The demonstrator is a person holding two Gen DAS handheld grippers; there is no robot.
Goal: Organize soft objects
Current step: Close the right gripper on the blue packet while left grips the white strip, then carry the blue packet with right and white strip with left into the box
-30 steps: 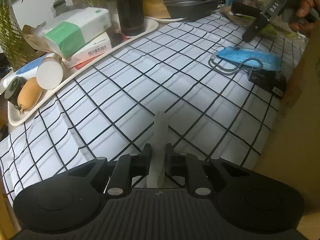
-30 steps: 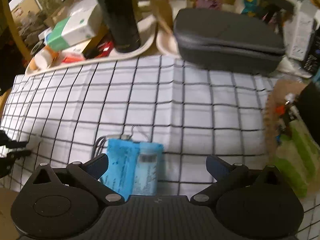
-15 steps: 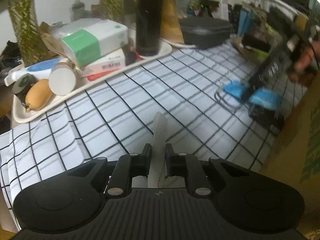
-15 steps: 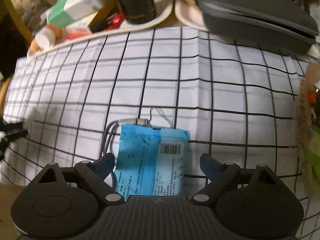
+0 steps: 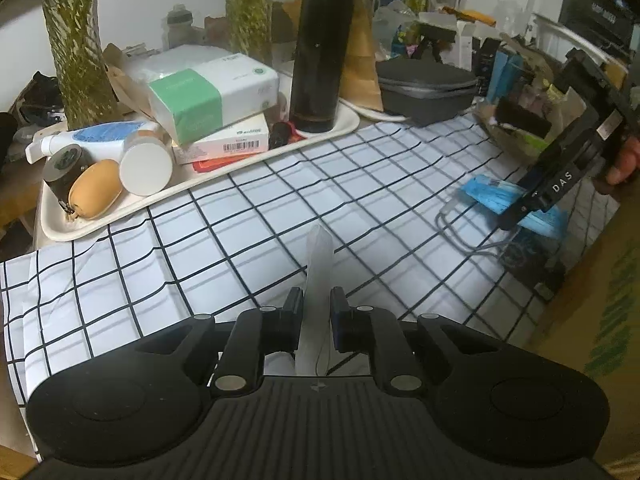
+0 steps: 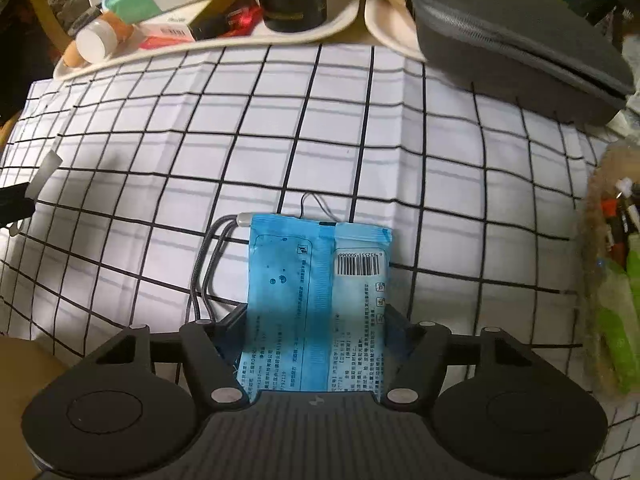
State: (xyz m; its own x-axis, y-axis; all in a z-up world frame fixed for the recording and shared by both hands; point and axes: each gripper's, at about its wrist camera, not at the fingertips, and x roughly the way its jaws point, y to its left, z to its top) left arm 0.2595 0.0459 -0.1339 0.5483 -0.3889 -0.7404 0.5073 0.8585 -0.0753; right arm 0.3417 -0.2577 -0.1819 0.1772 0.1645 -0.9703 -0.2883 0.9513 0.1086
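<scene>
A blue wet-wipe packet (image 6: 316, 296) lies flat on the black-and-white checked cloth (image 6: 320, 152). My right gripper (image 6: 316, 320) points down over it. Its jaws are closing, with the packet between them and the fingertips (image 6: 234, 322) right at its long edges; the packet shows no buckling. The left wrist view shows that gripper (image 5: 516, 216) on the packet (image 5: 488, 196) at the right. My left gripper (image 5: 316, 300) is shut on a thin translucent white strip (image 5: 318, 256), held above the cloth.
A grey looped cord (image 6: 208, 264) lies beside the packet. At the back, a cream tray (image 5: 224, 168) holds a tissue pack (image 5: 208, 92), a black flask (image 5: 320, 48) and bottles. A grey zip case (image 6: 516, 40) sits back right, a cluttered basket (image 6: 612, 280) to the right.
The right gripper came down over the blue packet and its jaws narrowed around it. The left gripper rose a little and rolled, still holding the strip.
</scene>
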